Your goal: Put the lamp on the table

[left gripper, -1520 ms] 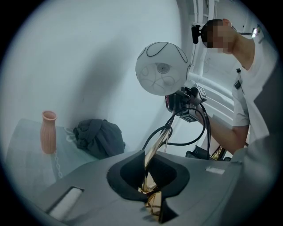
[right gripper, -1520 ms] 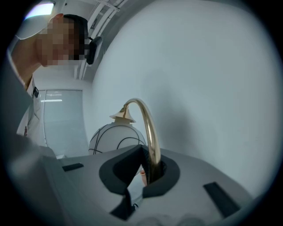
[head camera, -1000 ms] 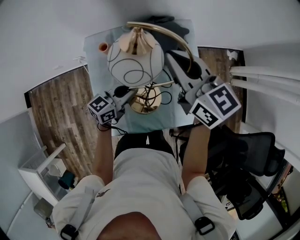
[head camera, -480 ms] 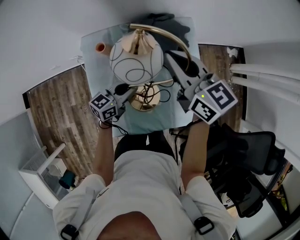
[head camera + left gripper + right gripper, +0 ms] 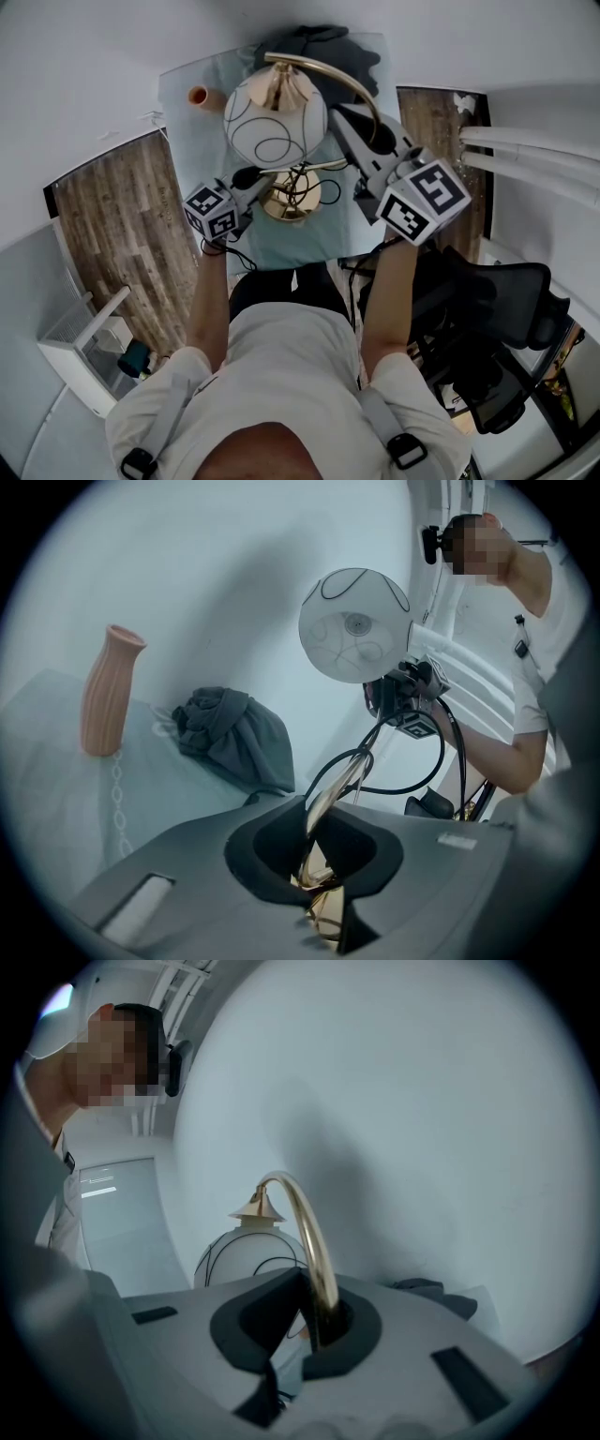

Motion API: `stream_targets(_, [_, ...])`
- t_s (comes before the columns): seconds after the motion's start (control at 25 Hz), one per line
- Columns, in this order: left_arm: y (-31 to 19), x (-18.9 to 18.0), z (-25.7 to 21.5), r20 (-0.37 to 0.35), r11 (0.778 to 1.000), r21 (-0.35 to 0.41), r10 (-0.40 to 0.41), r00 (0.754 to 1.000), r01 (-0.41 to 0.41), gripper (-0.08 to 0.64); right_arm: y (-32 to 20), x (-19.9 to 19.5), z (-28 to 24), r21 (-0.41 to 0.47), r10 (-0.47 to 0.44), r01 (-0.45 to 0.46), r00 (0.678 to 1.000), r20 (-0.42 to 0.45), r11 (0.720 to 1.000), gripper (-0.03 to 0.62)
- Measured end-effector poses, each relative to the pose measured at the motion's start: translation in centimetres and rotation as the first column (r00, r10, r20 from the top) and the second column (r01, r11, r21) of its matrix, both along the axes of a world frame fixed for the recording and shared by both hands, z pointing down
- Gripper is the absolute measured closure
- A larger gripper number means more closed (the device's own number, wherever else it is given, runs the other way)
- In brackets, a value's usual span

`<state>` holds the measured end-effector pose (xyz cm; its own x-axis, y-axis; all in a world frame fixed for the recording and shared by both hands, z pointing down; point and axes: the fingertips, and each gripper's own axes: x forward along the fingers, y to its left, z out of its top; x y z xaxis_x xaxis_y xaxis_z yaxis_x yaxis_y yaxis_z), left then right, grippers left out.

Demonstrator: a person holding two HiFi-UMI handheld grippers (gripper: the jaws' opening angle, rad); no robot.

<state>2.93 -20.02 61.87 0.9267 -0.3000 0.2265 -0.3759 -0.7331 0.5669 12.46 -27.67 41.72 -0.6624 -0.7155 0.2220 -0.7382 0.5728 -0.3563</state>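
White-globe lamp [image 5: 275,120] with black line pattern, gold arched arm and round gold base: carried in both grippers over the pale blue cloth-covered table [image 5: 192,150]. The base is low over the cloth; contact unclear. Left gripper [image 5: 319,855] is clamped on the lower gold stem, black cord alongside. Right gripper [image 5: 317,1321] is clamped on the arched arm. Step looks like set-down. Next move probably needs the base seated flat and upright, clear of the peach ribbed vase [image 5: 200,95] and dark grey cloth bundle [image 5: 323,42], before either grip lets go. Cord may snag under the base.

Head view looks down; both gripper views (close) share the lamp [image 5: 275,117].
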Motion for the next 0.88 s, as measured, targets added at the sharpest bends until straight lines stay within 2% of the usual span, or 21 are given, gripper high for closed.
stream_targets(0.52, [-0.1,0.1,1.0,0.001,1.0,-0.012,-0.008,1.0,0.008,0.526,0.0,-0.1,0.7,-0.004,-0.017,0.017,1.0,0.001,1.0,0.594])
stream_targets(0.88, [0.2,-0.5,1.4,-0.01,0.999,-0.029,-0.021,1.0,0.021,0.518,0.2,-0.7,0.3,-0.009,-0.021,0.022,0.999,0.05,1.0,0.595])
